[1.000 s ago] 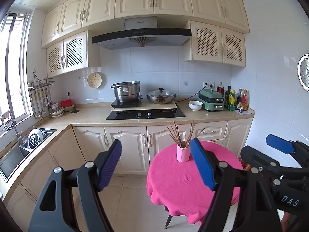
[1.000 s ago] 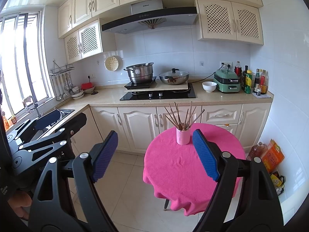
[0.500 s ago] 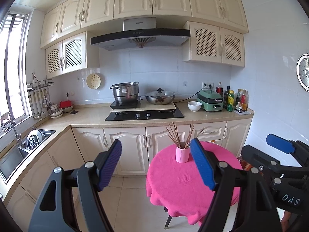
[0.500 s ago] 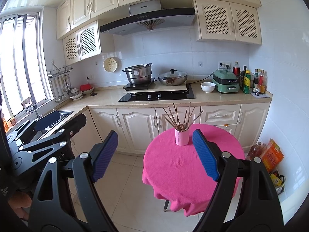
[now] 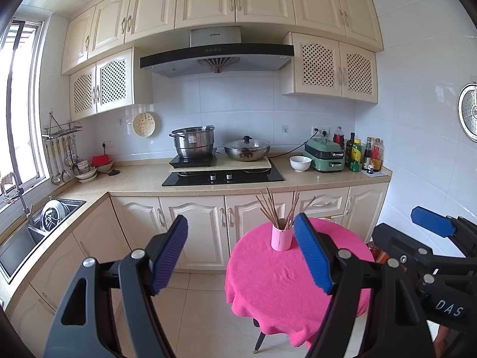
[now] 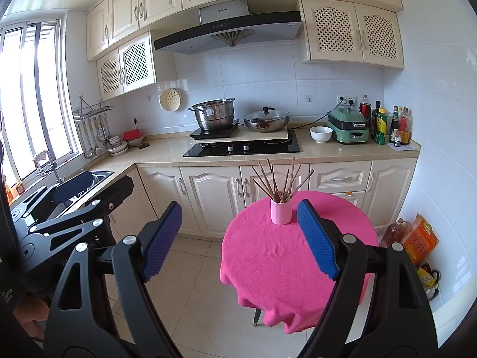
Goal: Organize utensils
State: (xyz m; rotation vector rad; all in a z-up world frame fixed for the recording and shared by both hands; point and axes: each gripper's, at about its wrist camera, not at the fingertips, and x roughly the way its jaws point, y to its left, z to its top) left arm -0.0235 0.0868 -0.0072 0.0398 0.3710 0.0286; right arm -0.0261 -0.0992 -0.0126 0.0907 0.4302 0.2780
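A pink cup (image 5: 281, 238) holding several brown chopsticks (image 5: 272, 205) stands upright on a small round table with a pink cloth (image 5: 286, 280). It also shows in the right wrist view, cup (image 6: 280, 212) and chopsticks (image 6: 278, 179) on the pink cloth (image 6: 277, 262). My left gripper (image 5: 243, 253) is open and empty, well short of the table. My right gripper (image 6: 238, 235) is open and empty, also well short of the cup. The right gripper also shows at the right edge of the left wrist view (image 5: 432, 226).
A kitchen counter (image 5: 143, 179) runs behind the table with a hob, a steel pot (image 5: 193, 143), a wok (image 5: 246, 150), a white bowl (image 5: 300, 163), a green cooker and bottles. A sink (image 5: 26, 232) lies at left. Bottles and bags (image 6: 417, 238) stand on the floor at right.
Both views have drifted slightly; the table and cup sit marginally lower-left in frame. Both grippers stay open and empty.
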